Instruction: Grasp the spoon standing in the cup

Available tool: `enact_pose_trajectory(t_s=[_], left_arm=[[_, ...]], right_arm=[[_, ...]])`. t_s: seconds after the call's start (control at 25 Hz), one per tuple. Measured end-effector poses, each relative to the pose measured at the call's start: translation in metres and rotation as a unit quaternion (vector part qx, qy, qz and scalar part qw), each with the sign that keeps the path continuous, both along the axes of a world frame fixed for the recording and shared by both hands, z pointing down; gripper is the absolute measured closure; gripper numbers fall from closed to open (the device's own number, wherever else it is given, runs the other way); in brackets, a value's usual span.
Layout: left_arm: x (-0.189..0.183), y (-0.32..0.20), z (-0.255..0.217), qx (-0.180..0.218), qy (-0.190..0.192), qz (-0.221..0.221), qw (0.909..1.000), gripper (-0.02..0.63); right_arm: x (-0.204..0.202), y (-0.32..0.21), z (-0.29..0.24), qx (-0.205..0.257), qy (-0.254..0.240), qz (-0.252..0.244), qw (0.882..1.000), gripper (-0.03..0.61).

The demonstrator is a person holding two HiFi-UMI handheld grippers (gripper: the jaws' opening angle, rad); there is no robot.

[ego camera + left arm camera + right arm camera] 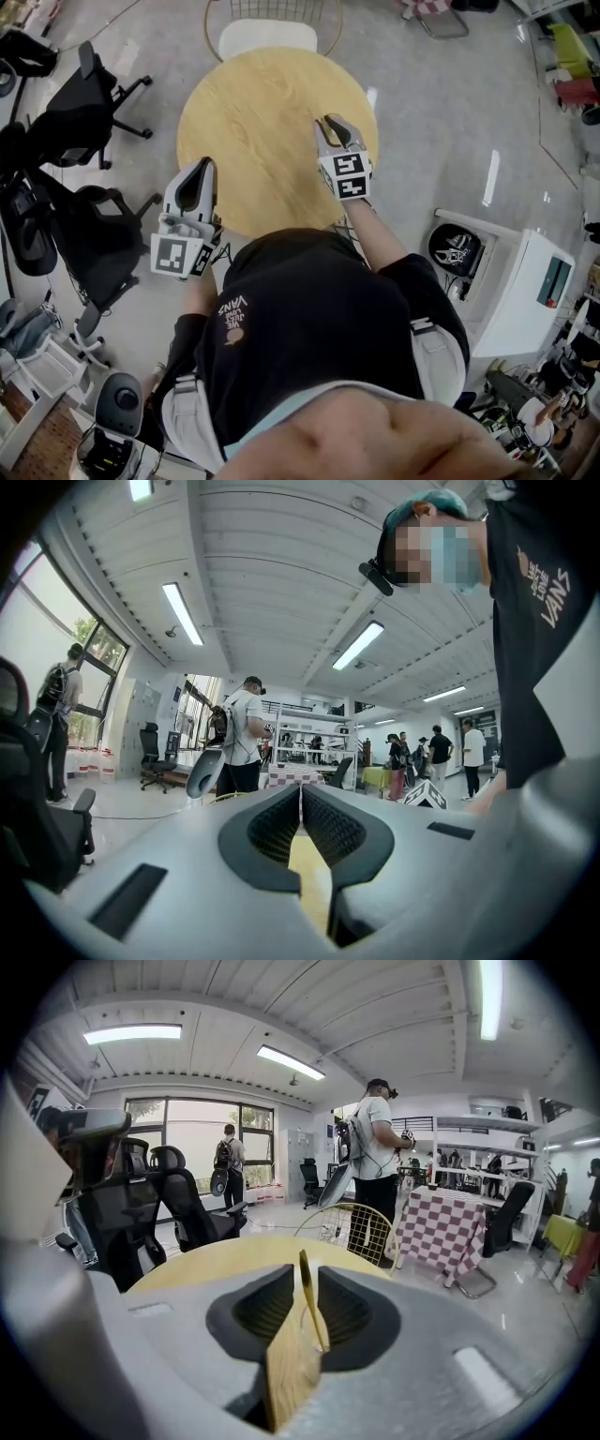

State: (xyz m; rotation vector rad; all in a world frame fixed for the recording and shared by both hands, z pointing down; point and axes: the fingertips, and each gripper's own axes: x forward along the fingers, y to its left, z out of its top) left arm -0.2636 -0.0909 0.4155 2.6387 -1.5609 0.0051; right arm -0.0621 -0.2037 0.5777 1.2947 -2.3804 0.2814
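Spoon [310, 1302]: slim, golden-yellow, only the handle shows. It stands nearly upright, lower centre of the right gripper view. The top leans slightly left and the shaft runs down to the right.

Cup [305, 1333]: clear and see-through, so only a faint rim and wall show around the lower part of the spoon. Upright on the pale wooden table [225, 1255].

Position: both sit in the gap between the jaws of the right gripper [305, 1269]. The handle top is level with the jaw tips. A sliver of space shows on either side, so neither jaw touches the spoon.

Head view: can't make out spoon or cup.
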Motion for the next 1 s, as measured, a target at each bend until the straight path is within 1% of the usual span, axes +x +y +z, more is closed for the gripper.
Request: enact_pose_trajectory(t_s=[0.08, 0.12, 0.16, 0.36, 0.64, 1.0], left_arm=[[0.0, 0.0, 0.0, -0.001, 0.001, -0.002, 1.0, 0.604], [0.0, 0.001, 0.0, -0.001, 0.001, -0.002, 1.0, 0.604], [0.0, 0.001, 0.0, -0.001, 0.002, -0.002, 1.0, 0.604], [0.0, 0.002, 0.001, 0.0, 0.002, -0.003, 1.0, 0.604], [0.0, 0.005, 0.001, 0.001, 0.002, -0.002, 1.0, 0.604], [0.001, 0.008, 0.002, 0.004, 0.005, 0.002, 1.0, 0.604]], right_arm=[[0.0, 0.0, 0.001, -0.001, 0.003, -0.001, 1.0, 0.506], [0.001, 0.0, 0.001, 0.0, 0.005, 0.0, 1.0, 0.539], [0.001, 0.001, 0.001, 0.0, 0.006, 0.0, 1.0, 0.555], [0.003, 0.001, 0.0, 0.003, 0.01, 0.003, 1.0, 0.571], [0.005, 0.001, -0.002, 0.009, 0.011, 0.002, 1.0, 0.577], [0.008, 0.005, -0.014, 0.019, -0.006, 0.006, 1.0, 0.578]])
